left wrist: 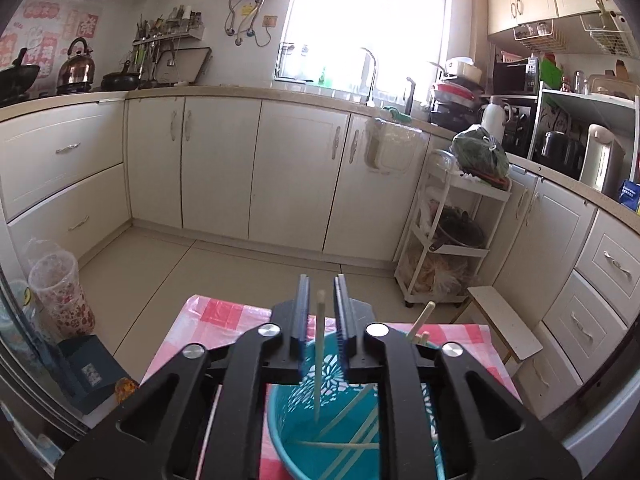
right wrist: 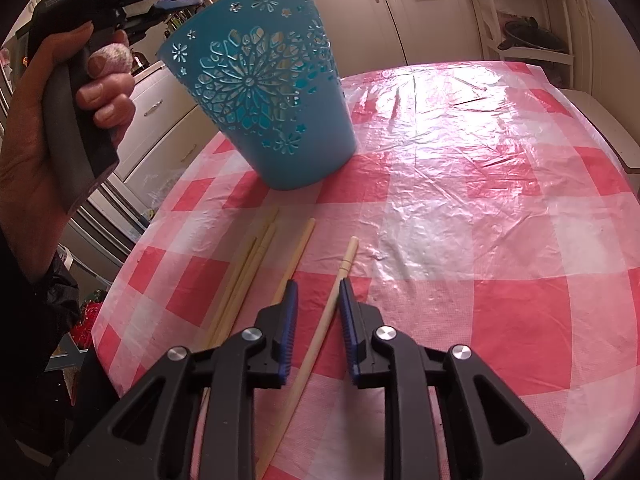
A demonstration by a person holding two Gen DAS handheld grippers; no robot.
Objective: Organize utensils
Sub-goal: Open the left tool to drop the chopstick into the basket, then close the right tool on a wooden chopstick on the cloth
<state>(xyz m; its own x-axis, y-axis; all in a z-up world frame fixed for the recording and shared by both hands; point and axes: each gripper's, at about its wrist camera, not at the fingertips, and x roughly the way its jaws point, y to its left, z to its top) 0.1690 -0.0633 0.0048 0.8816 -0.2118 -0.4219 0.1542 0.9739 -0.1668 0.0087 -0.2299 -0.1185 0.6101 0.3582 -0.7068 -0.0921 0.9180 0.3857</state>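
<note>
Item: chopstick (left wrist: 319,354), pale wood, slender, standing nearly upright between the pads of the left claw (left wrist: 322,312), its top end level with the fingertips and its lower end down inside the basket (left wrist: 304,436). A gap shows on both sides of the stick, so the pads do not press it; the jaws stand narrowly apart. No earlier view is at hand to compare.

Container: basket, teal plastic, tapered bucket shape with cut-out flower patterning on its wall. It stands on the surface (right wrist: 460,208), wider mouth up. Several more pale chopsticks lie crossed in its bottom, and two stick ends rise over its far rim in the left wrist view.

Loose stock: one chopstick (right wrist: 320,340) lies flat on the surface, long axis running from the near edge away toward the basket, passing between the pads of the right claw (right wrist: 318,312). The jaws stand narrow around it; the stick lies against the right-hand pad and clear of the left-hand one, so no grip is evident. A further group of chopsticks (right wrist: 244,276) lies just left, roughly parallel, pointing toward the basket.

Handling: a hand (right wrist: 52,112) grips the left claw's handle above the basket's rim, the tool angled slightly downward. The right claw tilts steeply down at the surface.

Surface cover: red-and-white checked plastic cloth (right wrist: 500,320), wrinkled and glossy.
</note>
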